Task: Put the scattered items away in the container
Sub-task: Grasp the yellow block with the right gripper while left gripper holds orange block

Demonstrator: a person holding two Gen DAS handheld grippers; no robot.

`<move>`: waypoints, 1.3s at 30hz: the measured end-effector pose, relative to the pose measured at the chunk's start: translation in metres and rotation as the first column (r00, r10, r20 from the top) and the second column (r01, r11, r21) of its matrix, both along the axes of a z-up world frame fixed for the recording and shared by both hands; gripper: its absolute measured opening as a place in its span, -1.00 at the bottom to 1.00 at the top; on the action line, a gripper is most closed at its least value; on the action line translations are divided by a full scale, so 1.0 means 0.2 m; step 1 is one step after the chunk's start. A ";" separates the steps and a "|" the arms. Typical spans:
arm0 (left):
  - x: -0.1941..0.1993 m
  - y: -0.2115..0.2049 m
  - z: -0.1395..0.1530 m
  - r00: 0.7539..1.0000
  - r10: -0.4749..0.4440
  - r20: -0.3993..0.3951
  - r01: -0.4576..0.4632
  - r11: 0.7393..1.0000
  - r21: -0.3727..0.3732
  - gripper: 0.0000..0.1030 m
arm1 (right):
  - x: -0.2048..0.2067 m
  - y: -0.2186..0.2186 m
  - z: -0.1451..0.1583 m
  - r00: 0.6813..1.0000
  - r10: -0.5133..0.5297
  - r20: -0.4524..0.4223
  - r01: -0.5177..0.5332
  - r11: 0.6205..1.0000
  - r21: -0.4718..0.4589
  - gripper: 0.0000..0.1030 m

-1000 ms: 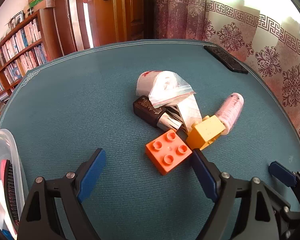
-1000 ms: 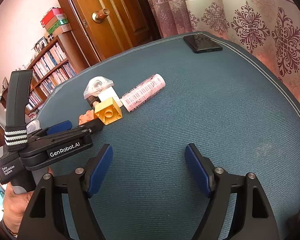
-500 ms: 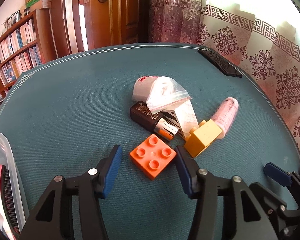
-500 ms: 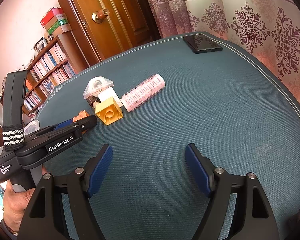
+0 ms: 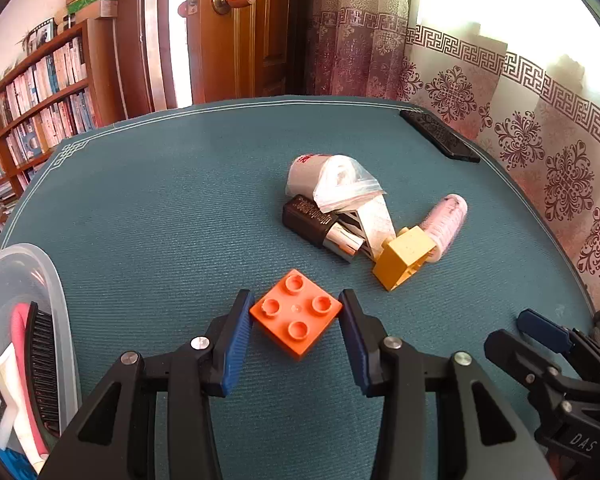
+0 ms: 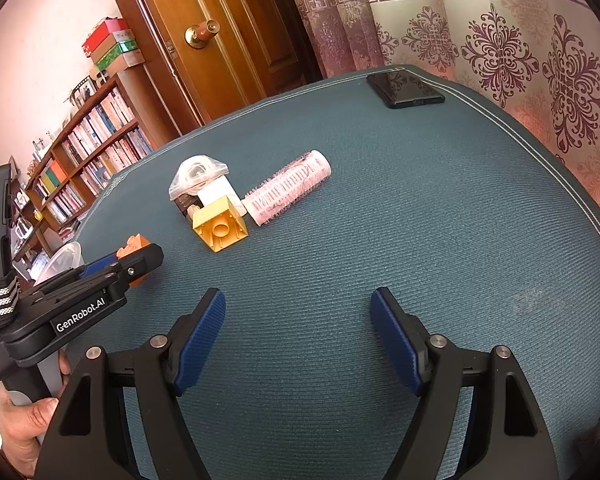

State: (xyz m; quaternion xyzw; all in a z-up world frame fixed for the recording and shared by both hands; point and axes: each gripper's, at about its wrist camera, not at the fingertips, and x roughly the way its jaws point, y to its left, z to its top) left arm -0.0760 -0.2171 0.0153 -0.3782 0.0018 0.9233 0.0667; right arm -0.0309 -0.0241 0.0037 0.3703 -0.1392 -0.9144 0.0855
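Note:
An orange four-stud brick (image 5: 296,314) lies on the teal table mat, and my left gripper (image 5: 296,320) is shut on it, one blue pad against each side corner. In the right wrist view the same brick (image 6: 134,243) shows only behind the left gripper's tip. The clear plastic container (image 5: 56,280) stands at the left edge with a black comb (image 5: 42,364) inside. A yellow brick (image 5: 404,258), a pink hair roller (image 5: 446,224), a small black box (image 5: 312,220) and a zip bag (image 5: 340,184) lie piled beyond. My right gripper (image 6: 298,316) hovers open over bare mat.
A black phone (image 5: 440,140) lies at the far right corner near the patterned curtain. A bookshelf and a wooden door stand behind the table. A hand (image 6: 24,424) holds the left gripper's handle. The mat's right edge (image 6: 560,172) curves away close by.
My left gripper moved forward and narrowed from wide open until its pads met the orange brick. The right gripper stayed where it was, still open.

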 end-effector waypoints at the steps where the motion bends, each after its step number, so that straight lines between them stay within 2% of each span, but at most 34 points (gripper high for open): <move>1: 0.01 0.00 0.01 1.000 -0.001 -0.009 0.001 1.000 -0.004 -0.07 | 0.00 0.00 0.00 1.000 0.000 -0.002 0.000 1.000 0.000 0.51; 9: 0.07 -0.07 0.05 0.999 -0.005 -0.037 0.006 1.000 0.029 -0.07 | -0.01 0.00 0.01 1.000 0.010 0.009 -0.010 1.000 0.002 0.06; 16: 0.08 -0.16 0.10 0.998 0.033 -0.053 -0.028 0.996 0.090 -0.07 | -0.08 -0.16 0.07 0.994 0.109 0.017 -0.110 0.990 0.091 0.04; 22: 0.08 -0.19 0.12 0.996 0.056 -0.070 -0.049 0.994 0.101 -0.07 | -0.19 -0.32 0.11 0.985 0.175 -0.006 -0.172 0.973 0.157 0.04; 32: 0.08 -0.24 0.14 0.995 0.074 -0.070 -0.065 0.989 0.131 -0.07 | -0.35 -0.41 0.08 0.989 0.148 -0.010 -0.144 0.975 0.169 0.03; 35: 0.08 -0.25 0.14 0.995 0.078 -0.068 -0.068 0.989 0.134 -0.07 | -0.37 -0.42 0.06 0.990 0.140 -0.001 -0.138 0.974 0.181 -0.21; 39: 0.08 -0.26 0.14 0.995 0.081 -0.065 -0.072 0.988 0.137 -0.07 | -0.36 -0.40 0.05 0.992 0.129 -0.004 -0.126 0.979 0.162 -0.24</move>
